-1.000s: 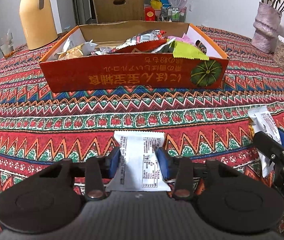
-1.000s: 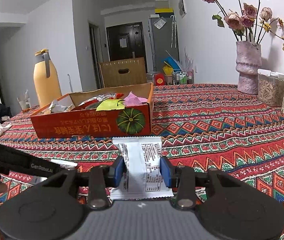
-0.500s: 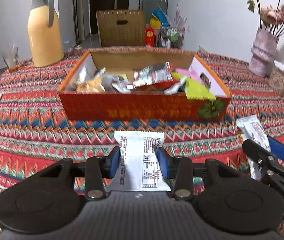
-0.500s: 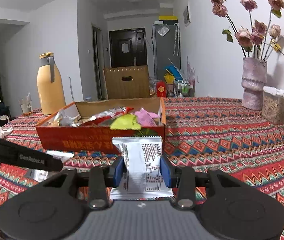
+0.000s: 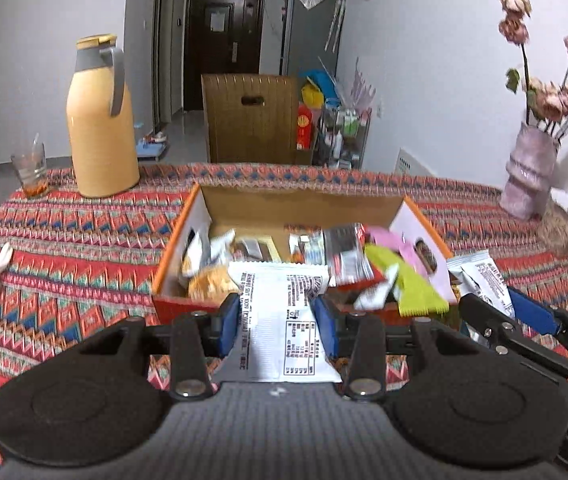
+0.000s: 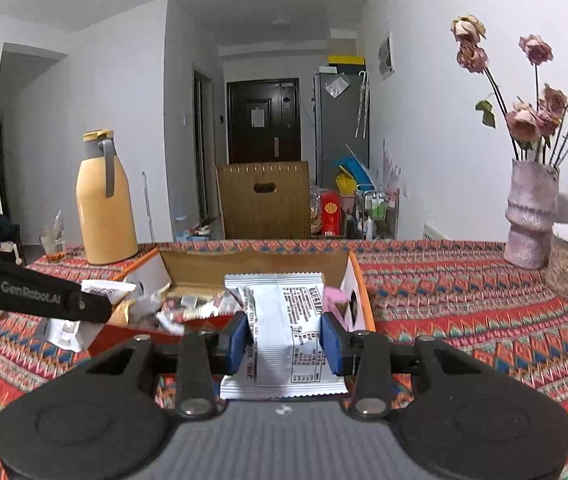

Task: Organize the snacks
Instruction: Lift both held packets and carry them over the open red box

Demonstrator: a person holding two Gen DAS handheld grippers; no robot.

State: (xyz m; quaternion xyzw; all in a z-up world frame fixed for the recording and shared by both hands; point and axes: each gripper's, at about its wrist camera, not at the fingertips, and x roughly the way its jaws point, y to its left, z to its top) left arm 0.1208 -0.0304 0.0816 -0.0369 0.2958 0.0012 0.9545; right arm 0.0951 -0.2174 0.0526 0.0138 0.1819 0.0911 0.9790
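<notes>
Snack packets: each set of tongs is clenched on one white packet, the left tongs (image 5: 279, 320) holding theirs (image 5: 284, 320) and the right tongs (image 6: 286, 338) theirs (image 6: 284, 328), both held up off the tabletop (image 5: 83, 248) and aimed at the orange box (image 5: 420, 220), probably so both drop in with the other snacks at once.

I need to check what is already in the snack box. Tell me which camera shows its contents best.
Left wrist view: it looks down into the snack box, showing the packets spread across its floor. The right wrist view sees the snack box from lower, and the held white packet hides much of the inside.
</notes>
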